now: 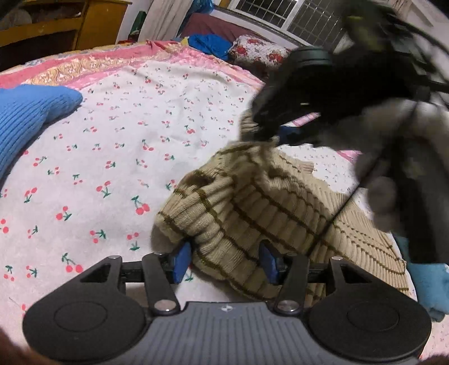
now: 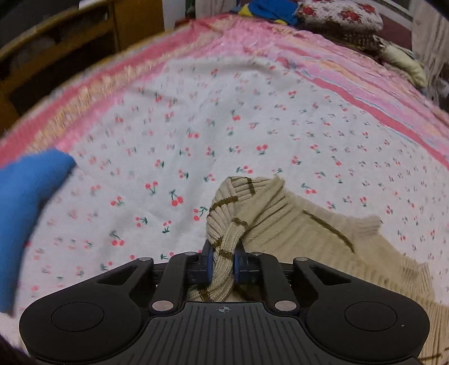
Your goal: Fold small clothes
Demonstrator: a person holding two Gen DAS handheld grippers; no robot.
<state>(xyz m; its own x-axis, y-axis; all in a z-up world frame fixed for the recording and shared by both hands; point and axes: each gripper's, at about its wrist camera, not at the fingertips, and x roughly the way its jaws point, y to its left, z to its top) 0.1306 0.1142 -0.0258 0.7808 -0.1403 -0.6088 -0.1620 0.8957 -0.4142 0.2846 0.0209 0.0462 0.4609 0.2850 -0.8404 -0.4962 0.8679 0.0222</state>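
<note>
A beige ribbed sweater with thin brown stripes (image 1: 252,202) lies bunched on a white cherry-print blanket (image 1: 118,157). My left gripper (image 1: 224,259) is open, its blue pads (image 1: 181,262) on either side of a fold of the sweater. My right gripper (image 2: 223,265) is shut on a twisted bunch of the same sweater (image 2: 280,213). It also shows in the left wrist view (image 1: 269,132), blurred, lifting a sweater edge above the bed.
A blue knit garment (image 1: 25,118) lies at the left and also shows in the right wrist view (image 2: 25,202). A floral pillow (image 1: 258,50) and blue cloth (image 1: 207,43) sit at the bed's far end. A wooden shelf (image 1: 56,25) stands behind.
</note>
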